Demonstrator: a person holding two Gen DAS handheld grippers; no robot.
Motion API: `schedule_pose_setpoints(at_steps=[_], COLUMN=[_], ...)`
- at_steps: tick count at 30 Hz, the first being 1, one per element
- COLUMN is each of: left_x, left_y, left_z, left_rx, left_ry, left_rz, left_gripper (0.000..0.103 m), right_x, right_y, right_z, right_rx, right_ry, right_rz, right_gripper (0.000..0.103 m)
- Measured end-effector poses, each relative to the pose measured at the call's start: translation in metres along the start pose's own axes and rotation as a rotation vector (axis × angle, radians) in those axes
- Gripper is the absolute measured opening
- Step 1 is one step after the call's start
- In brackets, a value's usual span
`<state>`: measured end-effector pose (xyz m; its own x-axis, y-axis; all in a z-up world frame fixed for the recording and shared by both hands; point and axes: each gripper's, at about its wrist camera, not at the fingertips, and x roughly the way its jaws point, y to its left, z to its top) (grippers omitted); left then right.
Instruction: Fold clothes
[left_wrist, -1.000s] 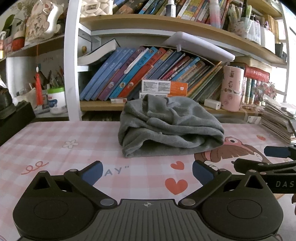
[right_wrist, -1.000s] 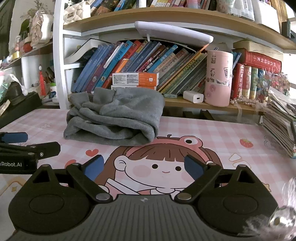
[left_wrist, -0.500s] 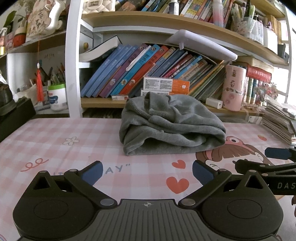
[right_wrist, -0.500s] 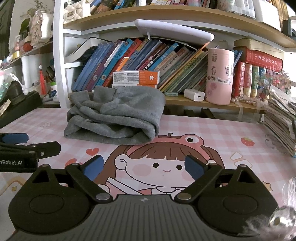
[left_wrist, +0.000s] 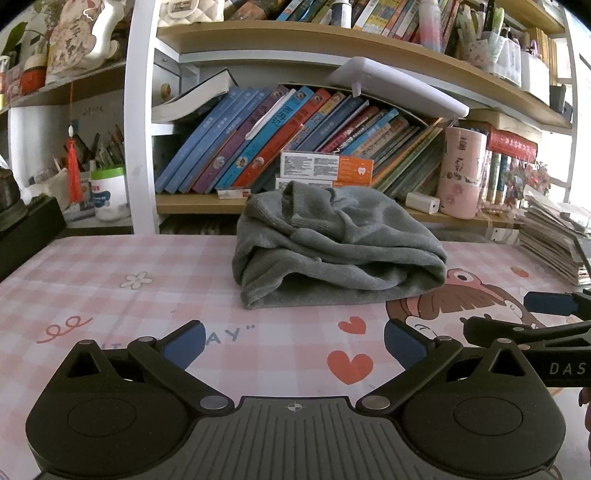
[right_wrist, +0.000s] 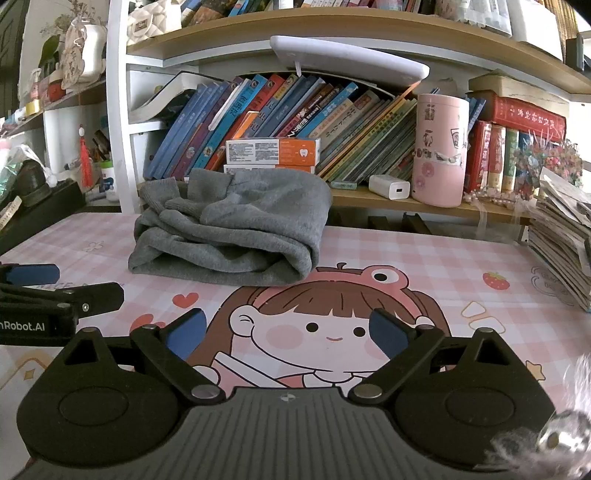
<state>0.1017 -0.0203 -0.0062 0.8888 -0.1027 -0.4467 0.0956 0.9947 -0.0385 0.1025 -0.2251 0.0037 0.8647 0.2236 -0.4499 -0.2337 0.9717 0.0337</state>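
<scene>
A grey knitted garment (left_wrist: 332, 247) lies bundled in a rough fold on the pink checked table mat (left_wrist: 110, 280), at the back near the bookshelf; in the right wrist view the grey garment (right_wrist: 236, 232) sits left of centre. My left gripper (left_wrist: 293, 341) hovers open in front of it, a short way off, with nothing between its blue pads. My right gripper (right_wrist: 286, 332) is also open and empty, over the cartoon girl print (right_wrist: 325, 325), to the right of the left one. Each gripper shows at the edge of the other's view.
A bookshelf (left_wrist: 295, 206) with leaning books stands right behind the garment. A pink cylinder (right_wrist: 439, 147) and white charger (right_wrist: 389, 186) sit on its lower board. A stack of papers (right_wrist: 561, 236) lies at the right table edge, a black box (left_wrist: 26, 229) at the left.
Both views have drifted slightly, the garment sitting a touch nearer and lower. Both grippers stay open and empty.
</scene>
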Motion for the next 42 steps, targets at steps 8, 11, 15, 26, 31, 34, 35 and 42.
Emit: schedule_pose_setpoints(at_steps=[8,11,15,26,31,34,35,42], left_x=[-0.0006,0.0001,0.0002,-0.0001,-0.0005,-0.0003,-0.0001,-0.0007], left_y=[-0.001,-0.0002,0.0,-0.0009,-0.0024,-0.0029,-0.003,-0.0032], left_z=[-0.0003,0.0,0.0001,0.0001,0.0003,0.0003,0.0003,0.0002], left_rx=[0.005,0.005,0.003,0.006,0.016,0.017,0.016,0.018], left_ry=[-0.003,-0.001,0.001,-0.002,-0.004,-0.003,-0.001,-0.003], left_rz=[0.007,0.007,0.009,0.011,0.012,0.018,0.019,0.008], left_gripper=[0.103,0.103,0.103,0.103,0.103,0.103,0.103,0.103], right_x=[0.0003,0.0002,0.0001,0.0014,0.0016,0.0016,0.0016,0.0019], right_y=[0.0,0.0004,0.0004,0.0005,0.0004,0.0004,0.0003,0.0003], right_z=[-0.0001,-0.0004,-0.0003,0.0004,0.0003,0.0001,0.0,0.0], right_rx=[0.0,-0.002,-0.003,-0.005,-0.004,-0.004,-0.004,-0.003], right_ry=[0.001,0.001,0.001,0.007,0.009,0.009,0.009,0.011], right_rz=[0.001,0.001,0.001,-0.002,-0.002,-0.002,-0.002,-0.002], right_gripper=[0.096,0.096,0.096,0.096,0.096,0.096,0.096,0.096])
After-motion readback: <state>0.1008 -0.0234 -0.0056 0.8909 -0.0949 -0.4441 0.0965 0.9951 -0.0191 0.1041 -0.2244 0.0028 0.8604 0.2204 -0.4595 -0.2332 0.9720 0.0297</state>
